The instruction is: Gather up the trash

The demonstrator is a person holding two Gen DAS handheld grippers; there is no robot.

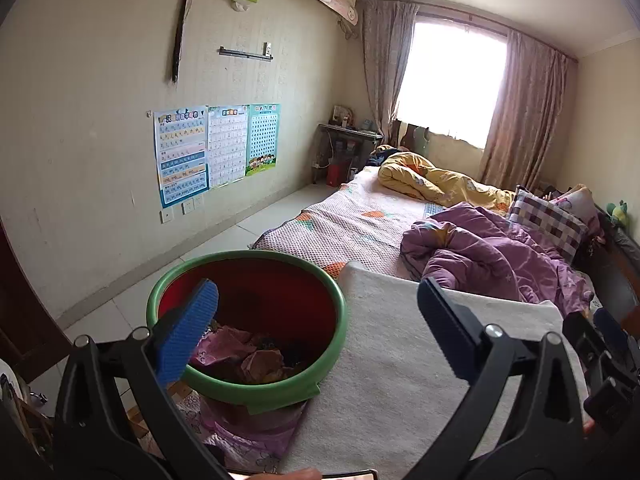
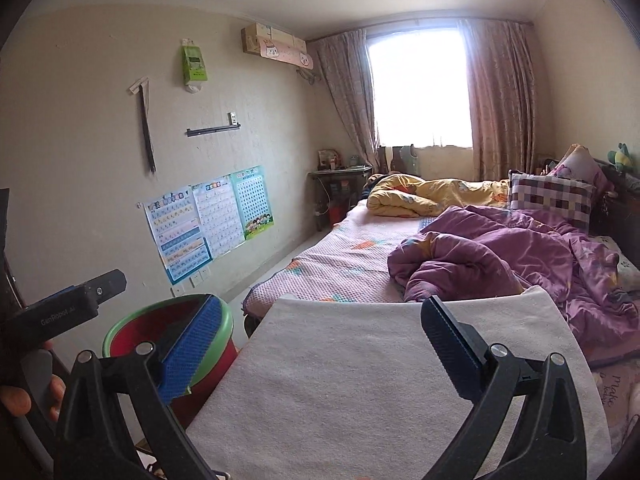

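Bin (image 1: 246, 390): you are looking down into a round red bin with a green rim; it is standing on the floor at the left, tight against the corner of the bed.
Trash (image 1: 248, 354): crumpled pink and brown paper scraps are lying in the bottom of the bin, with something dark among them.
Left gripper (image 1: 318, 312): your jaws are standing wide apart and gripping nothing; the ribbed blue pad (image 1: 188, 332) is hanging over the bin's left rim, the trash is lying just below and right of that pad, and the other finger is over the towel.
Towel (image 2: 360, 380): a pale, nubbly cloth is lying flat across the near end of the bed, right of the bin.
Right gripper (image 2: 322, 328): your jaws are spread fully here too, with nothing between them; the left pad is overlapping the bin's rim, the right one is over the towel.
Bed (image 2: 332, 272): a waffle-textured pink cover is lying under a bunched purple quilt (image 2: 500, 264).
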